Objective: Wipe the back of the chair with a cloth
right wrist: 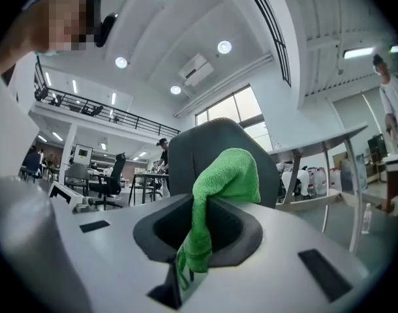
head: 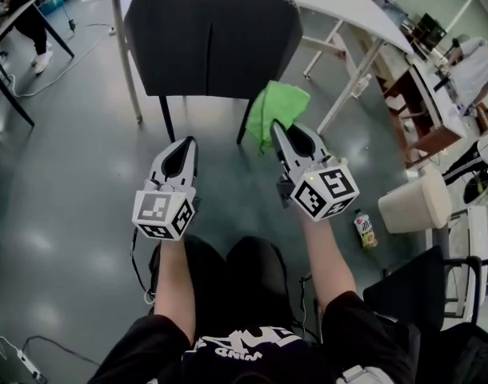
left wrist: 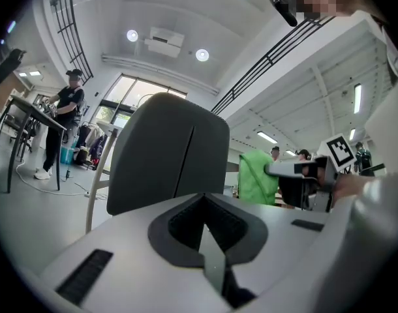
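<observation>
The curved white table (head: 348, 5) stands behind the dark grey padded chair (head: 212, 42), whose back faces both grippers. The left gripper (head: 189, 142) is held in front of the chair, below its back and apart from it. Its jaws are closed together with nothing between them. The right gripper (head: 277, 126) has its jaws clamped on the green terry cloth (head: 278, 104). The cloth bunches above the jaw tips, near the chair's right lower edge. A small bottle (head: 364, 229) stands on the floor to the right.
</observation>
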Demonstrator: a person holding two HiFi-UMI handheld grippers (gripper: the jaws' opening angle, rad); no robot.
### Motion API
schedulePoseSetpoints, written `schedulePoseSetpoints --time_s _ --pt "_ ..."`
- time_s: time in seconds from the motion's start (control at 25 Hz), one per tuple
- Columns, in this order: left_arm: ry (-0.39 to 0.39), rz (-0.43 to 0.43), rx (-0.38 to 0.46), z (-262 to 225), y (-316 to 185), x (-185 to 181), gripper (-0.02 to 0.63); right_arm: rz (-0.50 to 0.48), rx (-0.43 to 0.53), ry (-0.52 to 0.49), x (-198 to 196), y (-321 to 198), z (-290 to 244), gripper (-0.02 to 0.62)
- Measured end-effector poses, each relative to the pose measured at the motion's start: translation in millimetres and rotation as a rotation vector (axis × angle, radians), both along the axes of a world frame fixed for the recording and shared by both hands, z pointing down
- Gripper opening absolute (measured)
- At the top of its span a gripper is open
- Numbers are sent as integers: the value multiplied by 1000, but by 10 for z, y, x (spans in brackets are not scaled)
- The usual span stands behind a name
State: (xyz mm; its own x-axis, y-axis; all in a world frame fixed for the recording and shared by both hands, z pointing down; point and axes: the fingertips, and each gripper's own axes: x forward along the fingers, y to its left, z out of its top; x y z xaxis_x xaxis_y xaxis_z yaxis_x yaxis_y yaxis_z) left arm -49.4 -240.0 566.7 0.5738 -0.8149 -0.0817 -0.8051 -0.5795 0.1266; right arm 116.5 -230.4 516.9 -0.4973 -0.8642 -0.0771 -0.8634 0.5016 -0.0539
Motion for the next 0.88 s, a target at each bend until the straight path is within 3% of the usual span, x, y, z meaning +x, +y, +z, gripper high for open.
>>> schedulePoseSetpoints --time_s 0.48,0.88 --pt "-32 -9 -26 259 25 77 -2 79 169 118 367 -452 -1120 48" --pt "-34 0 -52 372 -37 127 -2 91 166 168 298 -789 -1157 46"
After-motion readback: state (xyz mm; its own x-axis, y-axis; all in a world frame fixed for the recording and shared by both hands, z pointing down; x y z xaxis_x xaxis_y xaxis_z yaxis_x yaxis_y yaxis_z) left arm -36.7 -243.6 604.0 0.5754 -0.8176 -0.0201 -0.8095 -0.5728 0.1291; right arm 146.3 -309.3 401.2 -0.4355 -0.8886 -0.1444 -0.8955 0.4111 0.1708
